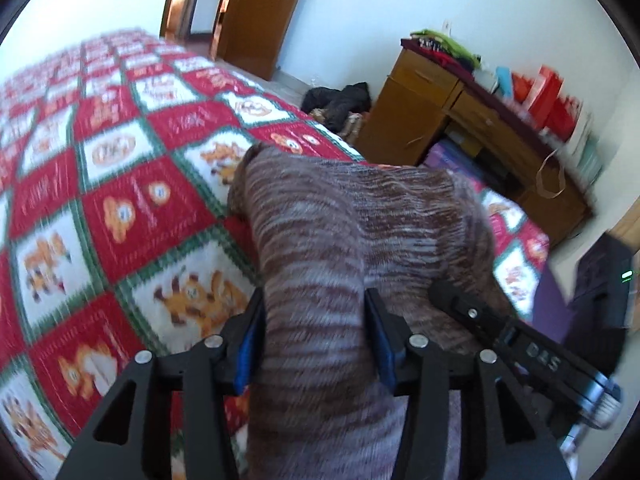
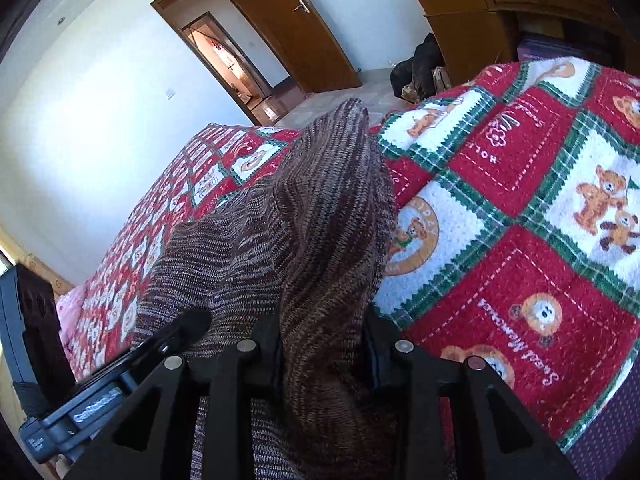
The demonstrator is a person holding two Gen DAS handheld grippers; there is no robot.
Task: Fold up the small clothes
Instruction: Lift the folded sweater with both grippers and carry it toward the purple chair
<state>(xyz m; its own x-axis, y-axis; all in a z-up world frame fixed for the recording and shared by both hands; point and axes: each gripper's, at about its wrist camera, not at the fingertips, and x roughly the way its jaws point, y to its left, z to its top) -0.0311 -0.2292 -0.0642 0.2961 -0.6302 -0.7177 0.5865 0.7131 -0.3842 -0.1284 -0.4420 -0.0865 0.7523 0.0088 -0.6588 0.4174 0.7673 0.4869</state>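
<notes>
Fingers of left gripper (image 1: 316,340) and right gripper (image 2: 324,344) each straddle bunched fold of brown striped knit garment (image 1: 360,216); clamped or slack, cannot tell. Garment draped over bed (image 1: 132,208), near edge. Fold apparently midway, no flat finished shape yet.

A home bedroom: quilted bed (image 1: 120,208), wooden dresser (image 1: 460,120), door (image 2: 296,28).

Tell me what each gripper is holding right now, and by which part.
Both hold the same brown striped knit garment: the left gripper and right gripper each have a bunched fold between the fingers. Which part of the garment cannot be told.
</notes>
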